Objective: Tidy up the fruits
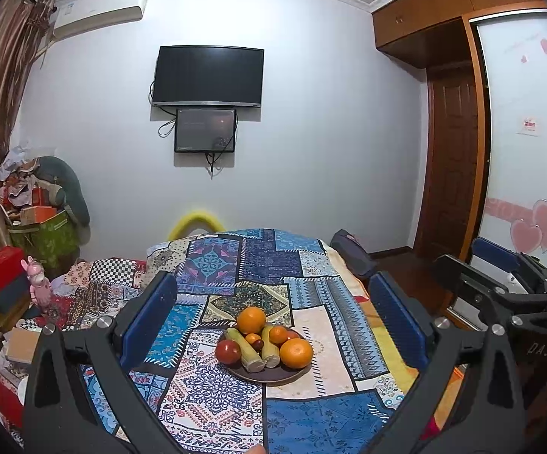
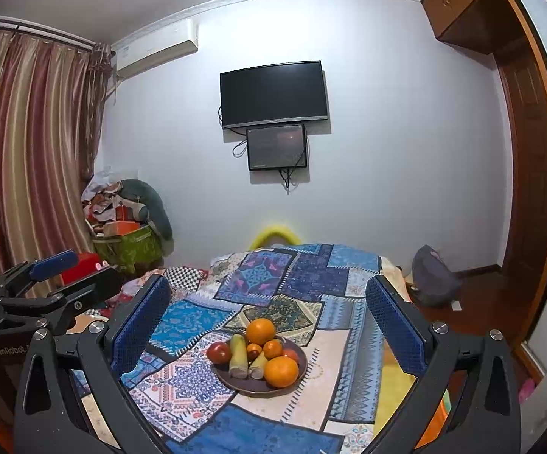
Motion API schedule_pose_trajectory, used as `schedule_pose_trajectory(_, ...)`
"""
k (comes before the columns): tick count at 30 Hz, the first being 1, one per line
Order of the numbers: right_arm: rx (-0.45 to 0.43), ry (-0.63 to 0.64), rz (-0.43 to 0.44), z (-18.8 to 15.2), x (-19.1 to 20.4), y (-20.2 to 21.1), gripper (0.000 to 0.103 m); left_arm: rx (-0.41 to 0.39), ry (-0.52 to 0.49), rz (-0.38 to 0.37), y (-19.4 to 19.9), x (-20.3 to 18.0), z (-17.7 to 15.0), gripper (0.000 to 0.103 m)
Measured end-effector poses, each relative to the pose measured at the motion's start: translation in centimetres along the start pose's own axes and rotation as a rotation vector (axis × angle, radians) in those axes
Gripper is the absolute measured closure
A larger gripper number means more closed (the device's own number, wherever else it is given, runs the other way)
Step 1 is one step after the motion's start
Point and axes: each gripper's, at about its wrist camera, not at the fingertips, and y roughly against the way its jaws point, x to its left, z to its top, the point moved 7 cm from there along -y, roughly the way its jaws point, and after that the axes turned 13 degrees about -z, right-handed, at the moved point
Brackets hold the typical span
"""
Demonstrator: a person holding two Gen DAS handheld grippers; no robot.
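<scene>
A dark round plate (image 1: 273, 376) (image 2: 235, 384) sits on the patchwork cloth. It holds two large oranges (image 1: 296, 353) (image 2: 281, 371), small tangerines (image 1: 278, 334) (image 2: 272, 349), a red apple (image 1: 228, 351) (image 2: 218, 352) and two pale green corn pieces (image 1: 244, 348) (image 2: 238, 355). My left gripper (image 1: 273, 317) is open and empty, held above and short of the plate. My right gripper (image 2: 269, 317) is open and empty, likewise short of the plate. Each gripper shows at the side of the other's view.
The patchwork cloth (image 1: 216, 397) (image 2: 182, 386) covers a table that ends at the far side. A bag (image 2: 434, 280) lies on the wooden floor to the right. Boxes and clutter (image 1: 39, 227) stand at the left by the curtain. A wardrobe (image 1: 519, 132) stands right.
</scene>
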Motion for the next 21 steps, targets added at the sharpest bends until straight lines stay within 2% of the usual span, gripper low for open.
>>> schedule_pose_trajectory(21, -0.001, -0.024, -0.009, -0.04, -0.49, -0.4, 0.0, 0.021, 0.008, -0.006, -0.54, 0.06, -0.3, 0.0)
